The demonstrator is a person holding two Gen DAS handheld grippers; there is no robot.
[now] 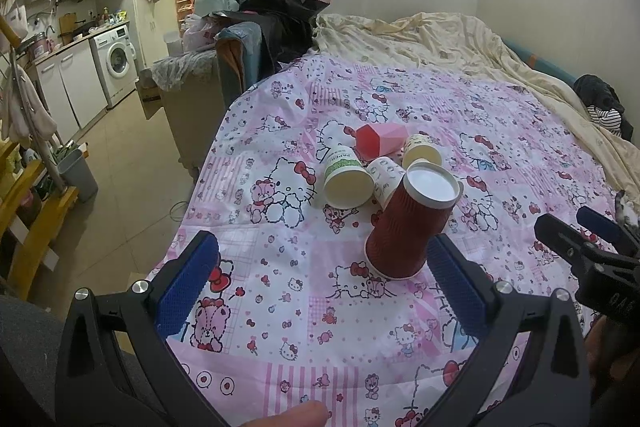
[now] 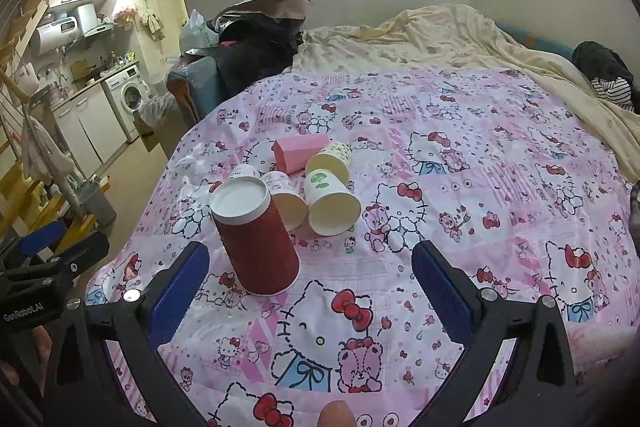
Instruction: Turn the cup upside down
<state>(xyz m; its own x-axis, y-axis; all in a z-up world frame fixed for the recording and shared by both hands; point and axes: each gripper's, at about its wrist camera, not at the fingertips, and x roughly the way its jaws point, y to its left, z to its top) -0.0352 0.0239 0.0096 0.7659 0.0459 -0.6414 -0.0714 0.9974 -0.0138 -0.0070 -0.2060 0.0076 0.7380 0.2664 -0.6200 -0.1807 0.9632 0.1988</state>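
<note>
You are looking along both grippers over a bed covered by a pink cartoon-cat sheet point(image 2: 460, 155). The red cup point(image 2: 256, 239) already stands upside down, mouth on the sheet and white base upward, near the sheet's front left part. Behind it, several pale paper cups point(image 2: 332, 203) and a pink box point(image 2: 298, 151) lie on their sides, clustered together. Your left gripper point(image 1: 324, 283) has its jaws wide and holds nothing; the red cup stands just ahead of its right finger. Your right gripper point(image 2: 308, 287) is equally wide and empty. The flip looks done; next you would likely back both grippers away without nudging the cup.
</note>
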